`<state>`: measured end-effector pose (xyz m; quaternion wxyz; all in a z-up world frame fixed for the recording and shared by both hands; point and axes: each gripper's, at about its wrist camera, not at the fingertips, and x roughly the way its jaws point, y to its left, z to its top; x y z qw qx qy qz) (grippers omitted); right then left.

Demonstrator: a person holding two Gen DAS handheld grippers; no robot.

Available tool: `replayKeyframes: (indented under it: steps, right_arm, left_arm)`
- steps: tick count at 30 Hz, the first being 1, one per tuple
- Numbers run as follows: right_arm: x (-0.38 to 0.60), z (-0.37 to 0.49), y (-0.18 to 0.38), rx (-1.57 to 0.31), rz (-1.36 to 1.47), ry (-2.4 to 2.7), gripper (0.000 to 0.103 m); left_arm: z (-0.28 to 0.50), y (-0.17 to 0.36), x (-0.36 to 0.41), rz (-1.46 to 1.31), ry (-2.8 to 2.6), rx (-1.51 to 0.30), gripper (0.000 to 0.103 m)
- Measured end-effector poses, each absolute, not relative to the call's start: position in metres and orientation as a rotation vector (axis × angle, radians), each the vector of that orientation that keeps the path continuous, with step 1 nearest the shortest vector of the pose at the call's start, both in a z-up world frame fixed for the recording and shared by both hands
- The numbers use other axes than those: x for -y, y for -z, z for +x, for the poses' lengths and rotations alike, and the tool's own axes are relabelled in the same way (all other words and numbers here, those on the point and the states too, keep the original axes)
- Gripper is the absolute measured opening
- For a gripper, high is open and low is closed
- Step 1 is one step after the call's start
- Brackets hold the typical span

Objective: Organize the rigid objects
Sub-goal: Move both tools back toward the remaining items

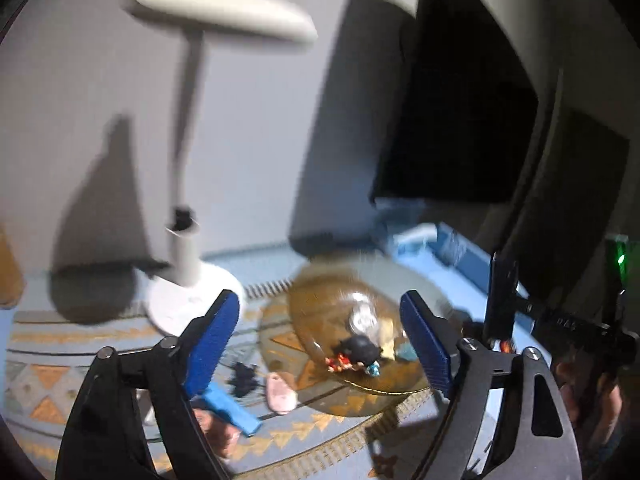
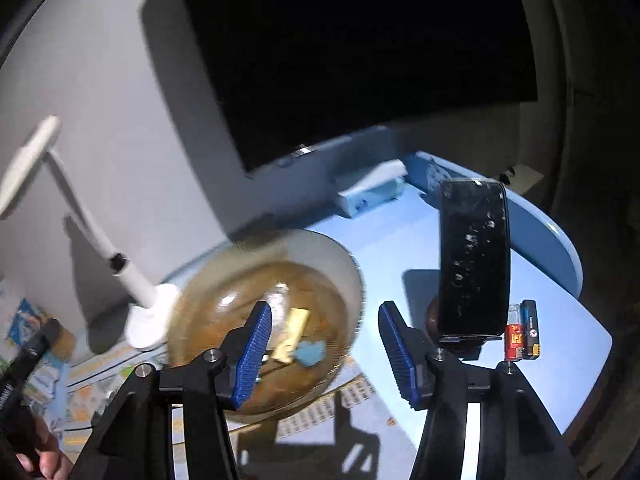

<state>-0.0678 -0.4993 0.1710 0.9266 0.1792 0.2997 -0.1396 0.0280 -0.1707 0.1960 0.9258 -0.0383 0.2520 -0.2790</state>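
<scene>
Blue bench (image 2: 400, 248) carries an amber bowl (image 2: 224, 272) of trinkets; both grippers, left gripper (image 1: 324, 344) and right gripper (image 2: 324, 348), hang wide and empty, so approach the loose blue piece (image 1: 232, 404) squarely.

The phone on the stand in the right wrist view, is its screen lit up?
No, the phone stands upright on its holder with a dark screen showing only smudges and glare.

I see a shallow amber glass bowl (image 1: 320, 308) on the patterned mat, holding a small black-haired figurine (image 1: 356, 350), a gold bar-shaped piece (image 2: 292, 334) and a light blue chunk (image 2: 310, 354). Beside it lie a blue block (image 1: 232, 406), a pink oval piece (image 1: 280, 392) and a black clump (image 1: 244, 378).
</scene>
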Motion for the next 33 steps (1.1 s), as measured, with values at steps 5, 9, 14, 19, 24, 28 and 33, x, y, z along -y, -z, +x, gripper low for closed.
replayKeyframes:
  steps: [5,9,14,19,24,28,33]
  right_arm:
    - [0.454,-0.082,-0.187,-0.591,0.327,0.207,0.055]
    - [0.420,-0.086,-0.189,-0.593,0.339,0.126,0.056]
    - [0.368,-0.077,-0.168,-0.663,0.319,0.011,0.057]
    - [0.330,-0.063,-0.144,-0.749,0.295,-0.082,0.057]
    - [0.308,-0.042,-0.113,-0.838,0.258,-0.173,0.057]
    - [0.298,-0.021,-0.076,-0.925,0.264,-0.186,0.057]
    - [0.308,0.007,-0.038,-0.980,0.305,-0.109,0.057]
  left_arm:
    - [-0.016,-0.228,0.107,-0.101,0.452,-0.405,0.085]
    - [-0.052,-0.242,0.058,-0.128,0.357,-0.317,0.089]
    - [-0.072,-0.236,0.015,-0.183,0.328,-0.294,0.098]
    - [-0.059,-0.203,-0.013,-0.208,0.281,-0.383,0.098]
    - [-0.021,-0.154,-0.016,-0.221,0.319,-0.552,0.098]
    - [0.013,-0.104,0.004,-0.200,0.396,-0.711,0.098]
    - [0.042,-0.058,0.039,-0.149,0.436,-0.823,0.098]
